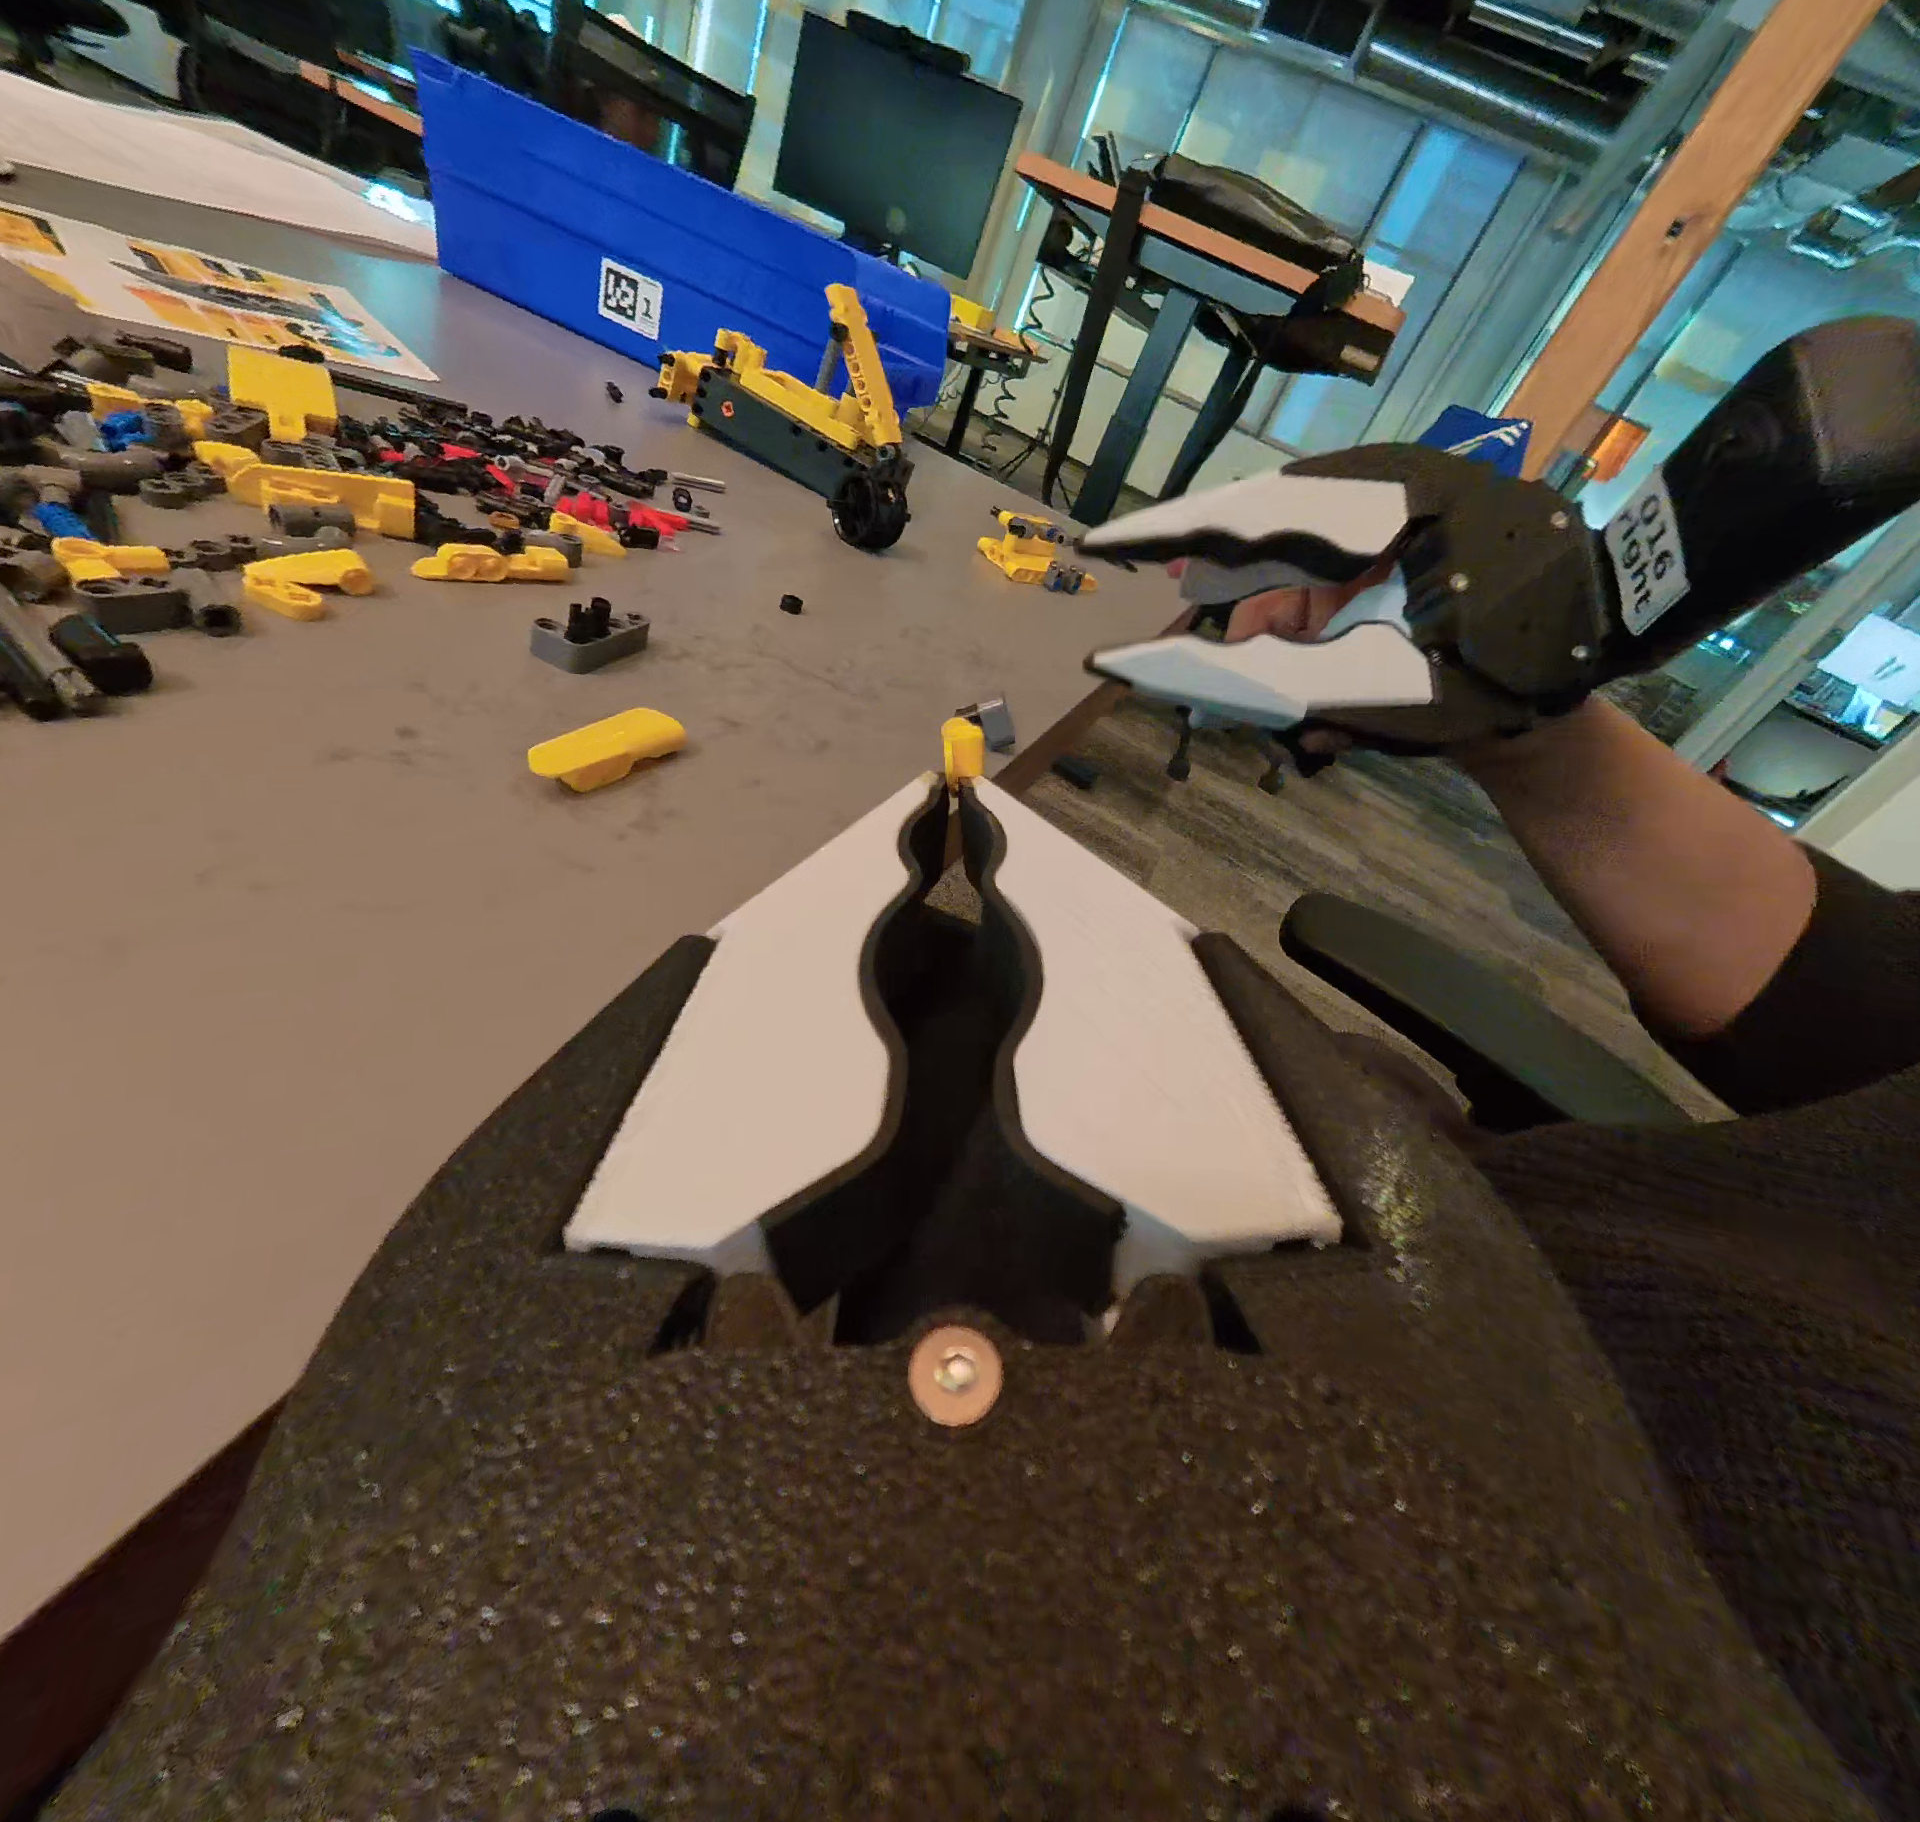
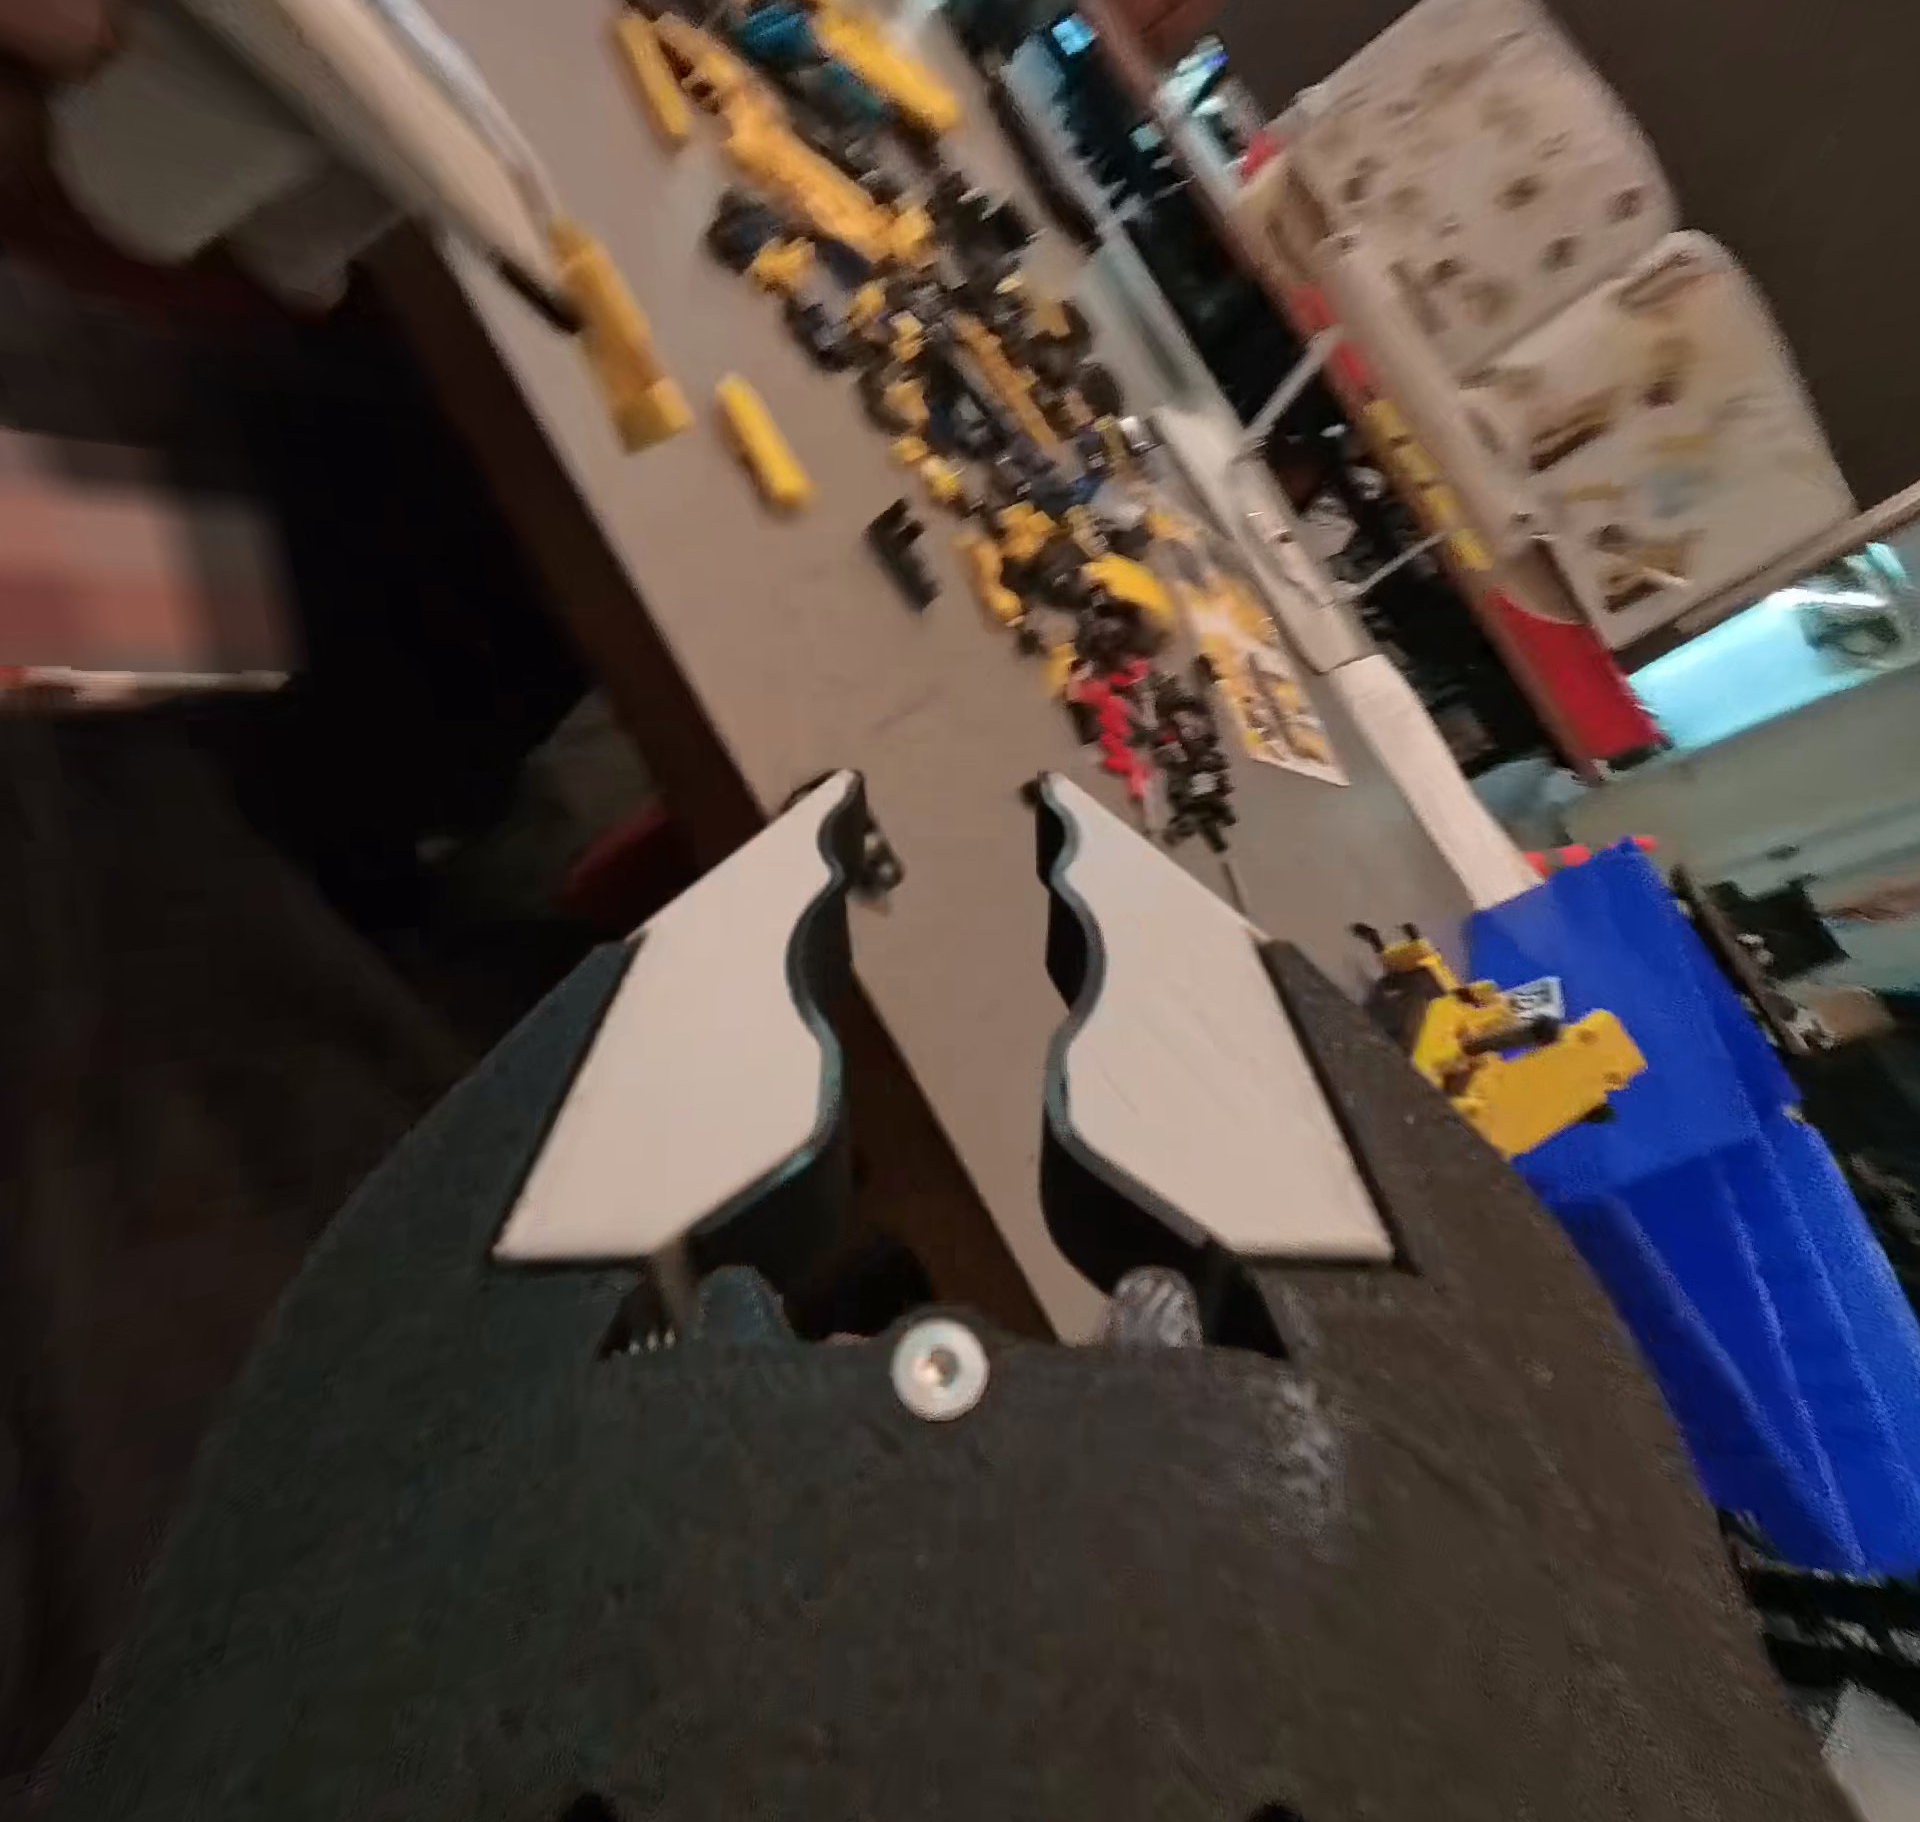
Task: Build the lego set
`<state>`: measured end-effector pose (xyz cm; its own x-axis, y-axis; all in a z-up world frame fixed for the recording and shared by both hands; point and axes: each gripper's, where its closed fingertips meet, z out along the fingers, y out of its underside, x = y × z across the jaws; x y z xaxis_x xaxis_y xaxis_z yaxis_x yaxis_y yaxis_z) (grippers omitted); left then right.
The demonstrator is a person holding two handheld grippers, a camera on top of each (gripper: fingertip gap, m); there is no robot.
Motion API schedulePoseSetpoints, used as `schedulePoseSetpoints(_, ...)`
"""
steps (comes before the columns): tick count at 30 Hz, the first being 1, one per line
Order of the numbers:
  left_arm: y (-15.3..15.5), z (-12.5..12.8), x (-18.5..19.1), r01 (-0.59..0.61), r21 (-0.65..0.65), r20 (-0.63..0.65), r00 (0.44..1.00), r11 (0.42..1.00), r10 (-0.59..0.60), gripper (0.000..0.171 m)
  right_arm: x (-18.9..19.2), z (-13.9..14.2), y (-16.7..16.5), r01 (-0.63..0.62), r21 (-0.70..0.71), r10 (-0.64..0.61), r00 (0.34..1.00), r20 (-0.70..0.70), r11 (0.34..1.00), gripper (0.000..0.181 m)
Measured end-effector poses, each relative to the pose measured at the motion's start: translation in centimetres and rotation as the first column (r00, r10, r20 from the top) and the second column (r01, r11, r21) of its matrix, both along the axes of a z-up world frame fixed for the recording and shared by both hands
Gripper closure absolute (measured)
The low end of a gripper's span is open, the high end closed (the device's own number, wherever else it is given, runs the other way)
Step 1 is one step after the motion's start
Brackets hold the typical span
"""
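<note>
My left gripper [image 1: 954, 785] is shut on a small yellow building-toy piece [image 1: 962, 742] with a grey part at its far end, held over the near edge of the grey table [image 1: 312, 889]. The right wrist view, which is blurred, shows the same gripper [image 2: 540, 255] and the piece [image 2: 618, 338] as a short yellow beam. My right gripper [image 1: 1089, 603] is open and empty, off the table edge, to the right of the held piece and a little above it. In its own view [image 2: 945, 796] the jaws stand apart.
A yellow curved panel [image 1: 608, 749] and a grey block with black pins [image 1: 590, 634] lie nearby. A part-built yellow vehicle [image 1: 790, 411] stands by a blue bin [image 1: 644, 214]. A pile of loose pieces [image 1: 260, 515] and instruction sheets [image 1: 208, 286] lie at left. A small yellow sub-assembly [image 1: 1034, 551] lies near the table edge. The tips of one gripper are about 12 cm away from the tips of the other.
</note>
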<state>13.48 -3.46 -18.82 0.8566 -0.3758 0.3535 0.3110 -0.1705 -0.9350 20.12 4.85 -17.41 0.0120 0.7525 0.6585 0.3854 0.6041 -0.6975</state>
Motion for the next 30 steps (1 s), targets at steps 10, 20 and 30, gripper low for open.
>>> schedulePoseSetpoints(10,0.0,-0.2,-0.1,0.022,-0.01,0.049,0.999,1.0,-0.021,0.171,-0.4,-3.4,0.7,-0.088,-0.03,0.092,0.98,0.177,0.996,0.15)
schedulePoseSetpoints(20,0.3,-0.9,0.1,0.054,-0.035,0.077,0.996,0.998,-0.052,0.171,-1.6,-4.3,0.3,-0.184,0.034,0.165,0.939,0.302,0.982,0.169)
schedulePoseSetpoints(30,0.0,-1.5,1.9,0.156,-0.07,0.068,0.986,0.985,-0.151,0.171,-2.2,-4.5,0.0,-0.296,0.133,0.22,0.885,0.41,0.946,0.172)
